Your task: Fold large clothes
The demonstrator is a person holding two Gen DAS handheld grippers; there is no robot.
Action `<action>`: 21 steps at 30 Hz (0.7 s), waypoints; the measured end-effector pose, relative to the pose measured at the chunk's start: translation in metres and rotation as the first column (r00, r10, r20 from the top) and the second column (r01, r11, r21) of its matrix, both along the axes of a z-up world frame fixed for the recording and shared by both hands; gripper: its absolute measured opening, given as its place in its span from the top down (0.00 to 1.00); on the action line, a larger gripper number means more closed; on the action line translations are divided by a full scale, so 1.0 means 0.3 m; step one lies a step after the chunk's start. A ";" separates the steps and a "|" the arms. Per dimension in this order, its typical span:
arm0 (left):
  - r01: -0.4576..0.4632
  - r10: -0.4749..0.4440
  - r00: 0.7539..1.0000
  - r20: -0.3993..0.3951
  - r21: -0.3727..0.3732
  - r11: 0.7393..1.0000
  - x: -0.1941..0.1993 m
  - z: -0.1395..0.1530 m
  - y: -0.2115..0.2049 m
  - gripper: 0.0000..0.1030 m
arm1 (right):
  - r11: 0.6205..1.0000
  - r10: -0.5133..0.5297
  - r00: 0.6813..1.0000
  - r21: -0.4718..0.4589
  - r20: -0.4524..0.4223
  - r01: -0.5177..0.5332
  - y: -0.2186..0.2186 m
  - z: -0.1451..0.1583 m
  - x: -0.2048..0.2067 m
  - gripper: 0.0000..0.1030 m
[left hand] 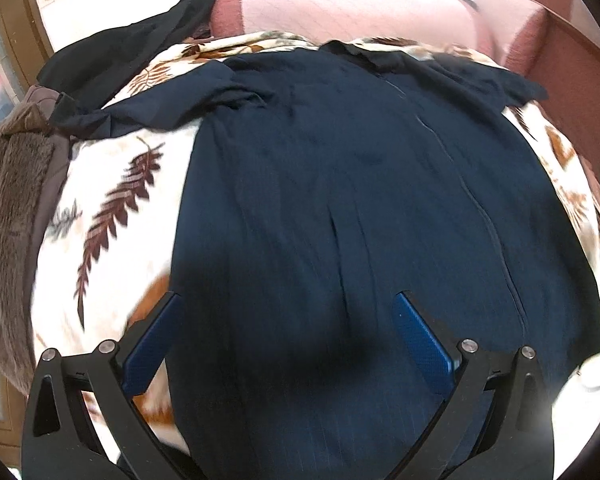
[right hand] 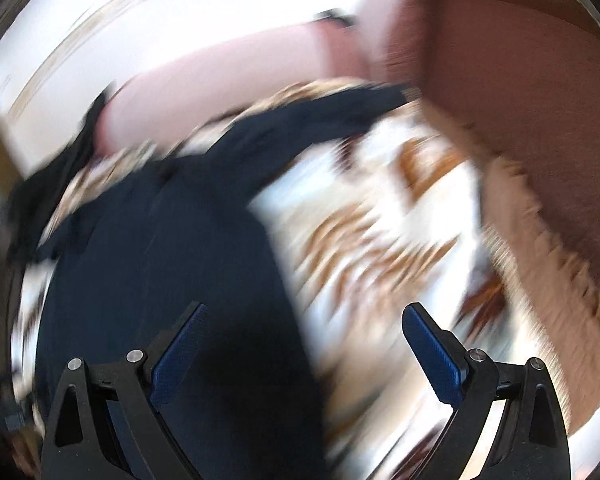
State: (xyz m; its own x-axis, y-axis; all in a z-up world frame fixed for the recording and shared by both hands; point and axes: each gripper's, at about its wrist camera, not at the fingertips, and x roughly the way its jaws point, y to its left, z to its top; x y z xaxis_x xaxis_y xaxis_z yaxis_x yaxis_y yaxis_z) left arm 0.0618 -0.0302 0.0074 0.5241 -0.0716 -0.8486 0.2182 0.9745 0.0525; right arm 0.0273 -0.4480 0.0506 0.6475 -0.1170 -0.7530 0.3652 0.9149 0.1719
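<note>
Garment (left hand: 340,200), dark navy, lies spread flat over the leaf-print blanket (left hand: 112,208), filling the centre of the left wrist view. Left gripper (left hand: 286,300) hangs over its lower part, fingers spread, holding nothing. Right gripper (right hand: 302,312), fingers likewise spread, straddles the garment's right edge in a blurred frame. Black cloth (left hand: 132,48) at upper left.

No readable text, label, brand or number shows on anything in either view
</note>
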 end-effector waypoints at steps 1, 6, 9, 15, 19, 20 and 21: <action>-0.006 0.006 1.000 -0.001 0.000 1.000 0.030 -0.004 -0.003 0.00 | 0.998 -0.063 0.998 0.020 0.023 0.063 -0.106 0.027 0.054 0.06; -0.039 0.039 0.999 -0.018 -0.011 0.999 0.216 -0.045 -0.035 0.00 | 0.970 -0.215 0.975 0.127 0.055 0.206 -0.412 0.061 0.311 0.05; -0.057 0.056 0.998 -0.036 -0.034 0.998 0.321 -0.070 -0.057 0.00 | 0.944 -0.290 0.956 0.173 0.037 0.279 -0.545 0.017 0.512 0.05; -0.043 0.041 0.998 -0.044 -0.054 0.998 0.446 -0.112 -0.115 0.00 | 0.874 -0.409 0.912 0.293 0.012 0.388 -0.718 -0.172 0.855 0.08; -0.010 0.009 1.000 -0.030 -0.045 0.999 0.488 -0.122 -0.151 0.00 | 0.884 -0.366 0.930 0.326 0.040 0.334 -0.719 -0.203 0.919 0.86; -0.005 0.003 1.000 -0.027 -0.048 0.999 0.498 -0.119 -0.154 0.00 | 0.893 -0.359 0.933 0.304 0.035 0.333 -0.713 -0.191 0.919 0.87; -0.002 0.001 1.000 -0.020 -0.051 0.999 0.508 -0.112 -0.155 0.00 | 0.907 -0.362 0.931 0.251 0.052 0.339 -0.713 -0.157 0.905 0.89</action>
